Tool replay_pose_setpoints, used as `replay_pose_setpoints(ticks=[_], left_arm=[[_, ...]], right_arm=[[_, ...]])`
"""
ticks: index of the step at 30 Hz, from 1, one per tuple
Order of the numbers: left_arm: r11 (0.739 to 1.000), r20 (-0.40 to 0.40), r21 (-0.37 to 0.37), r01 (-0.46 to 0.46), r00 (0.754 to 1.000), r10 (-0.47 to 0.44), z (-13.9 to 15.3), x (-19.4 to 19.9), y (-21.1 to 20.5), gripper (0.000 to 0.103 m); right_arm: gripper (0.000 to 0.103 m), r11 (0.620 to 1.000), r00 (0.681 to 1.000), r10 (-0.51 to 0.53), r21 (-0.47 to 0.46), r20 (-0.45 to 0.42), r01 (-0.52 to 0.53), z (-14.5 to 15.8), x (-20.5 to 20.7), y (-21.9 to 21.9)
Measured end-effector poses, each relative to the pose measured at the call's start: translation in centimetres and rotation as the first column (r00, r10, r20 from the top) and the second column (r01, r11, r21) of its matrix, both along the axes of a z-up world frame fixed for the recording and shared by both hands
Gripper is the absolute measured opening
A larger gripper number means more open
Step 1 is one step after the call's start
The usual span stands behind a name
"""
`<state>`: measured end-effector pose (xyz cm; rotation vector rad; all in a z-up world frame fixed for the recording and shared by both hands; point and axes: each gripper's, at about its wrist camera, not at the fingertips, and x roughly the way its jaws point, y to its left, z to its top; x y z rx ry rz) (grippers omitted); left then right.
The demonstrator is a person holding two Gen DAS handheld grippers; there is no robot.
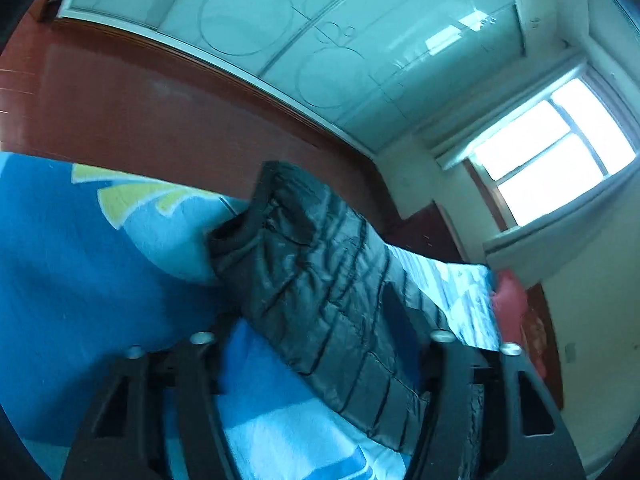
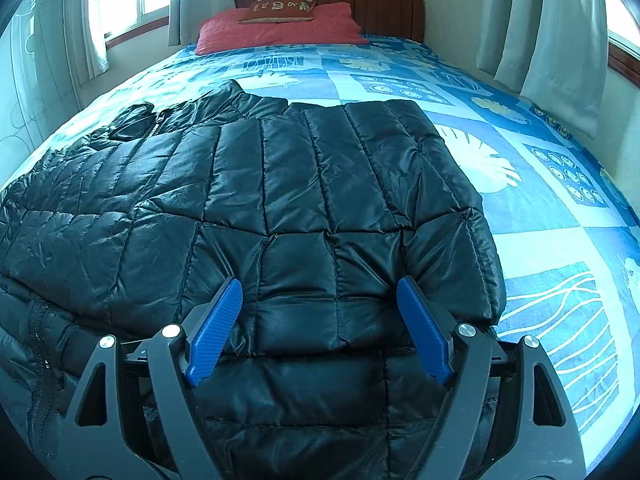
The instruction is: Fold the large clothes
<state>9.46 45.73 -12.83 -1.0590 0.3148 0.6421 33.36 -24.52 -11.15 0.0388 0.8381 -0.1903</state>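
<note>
A black quilted puffer jacket (image 2: 256,200) lies spread on the blue patterned bed (image 2: 540,240), with one side folded over its middle. My right gripper (image 2: 320,292) is open, its blue pads (image 2: 216,328) low over the jacket's near folded edge, touching nothing that I can tell. In the tilted, blurred left wrist view the jacket (image 1: 320,280) runs diagonally across the bed (image 1: 80,260). My left gripper (image 1: 320,340) is open, jaws wide apart with the jacket between and beyond them, holding nothing.
A red pillow (image 2: 280,28) with a small cushion lies at the wooden headboard (image 2: 380,4). Curtains (image 2: 560,40) and windows flank the bed. A white wardrobe (image 1: 320,40) and red-brown floor (image 1: 160,112) lie beside the bed.
</note>
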Motion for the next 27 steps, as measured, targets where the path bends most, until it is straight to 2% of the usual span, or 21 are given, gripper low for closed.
replay_pose_setpoints(ticks=[1,2,4,6,9,12,14,18,21,22,24,26,27], left_arm=[[1.0,0.037,-0.013,0.025,0.999,-0.025,-0.2,0.1,0.1,0.02],[0.999,0.046,-0.026,0.039,0.998,-0.038,-0.4,0.3,0.1,0.014],[0.999,0.006,-0.003,0.041,0.999,-0.041,-0.3,0.7,-0.2,0.009],[0.997,-0.024,0.056,0.05,0.999,-0.048,0.5,1.3,-0.8,0.008],[0.984,-0.043,0.157,0.09,0.996,-0.084,2.8,2.8,-2.7,0.007],[0.957,-0.045,0.238,0.165,0.986,-0.159,5.3,4.6,-6.0,0.007],[0.928,-0.045,0.287,0.236,0.971,-0.234,7.0,5.9,-9.0,0.007],[0.86,-0.06,0.33,0.39,0.918,-0.393,9.3,9.2,-15.7,0.007],[0.784,-0.103,0.369,0.5,0.86,-0.5,10.3,11.5,-22.2,0.007],[0.746,-0.125,0.382,0.546,0.83,-0.544,10.7,12.5,-25.2,0.007],[0.705,-0.146,0.382,0.598,0.792,-0.593,10.8,14.0,-28.5,0.007],[0.644,-0.184,0.382,0.663,0.737,-0.651,11.0,15.3,-33.2,0.007],[0.621,-0.201,0.386,0.683,0.719,-0.666,11.0,15.9,-34.9,0.007]], right_arm=[[0.079,1.0,1.0,0.0,0.0,0.0,0.0,0.0,0.0,0.0],[0.08,1.0,1.0,0.0,-0.001,0.0,0.0,0.0,0.0,0.1],[0.08,1.0,1.0,0.0,0.0,0.0,0.0,0.0,0.0,0.1],[0.08,1.0,1.0,0.0,0.0,0.001,0.0,0.0,0.0,0.1],[0.08,1.0,1.0,0.001,-0.001,0.001,-0.001,0.0,0.0,0.0],[0.08,1.0,1.0,0.001,-0.001,0.001,-0.001,0.0,-0.1,0.1],[0.08,1.0,1.0,0.002,0.001,0.002,-0.002,0.0,-0.1,0.1],[0.08,1.0,1.0,0.001,0.003,0.003,-0.001,0.0,-0.1,0.1],[0.08,1.0,1.0,0.0,0.002,0.003,0.0,0.0,-0.2,0.2],[0.08,1.0,1.0,0.0,0.002,0.003,0.0,0.0,-0.2,0.2],[0.08,1.0,1.0,0.0,0.002,0.004,0.0,0.0,-0.2,0.2],[0.08,1.0,1.0,0.001,0.006,0.005,-0.001,0.0,-0.2,0.1],[0.08,1.0,1.0,0.002,0.008,0.005,-0.002,0.0,-0.2,0.1]])
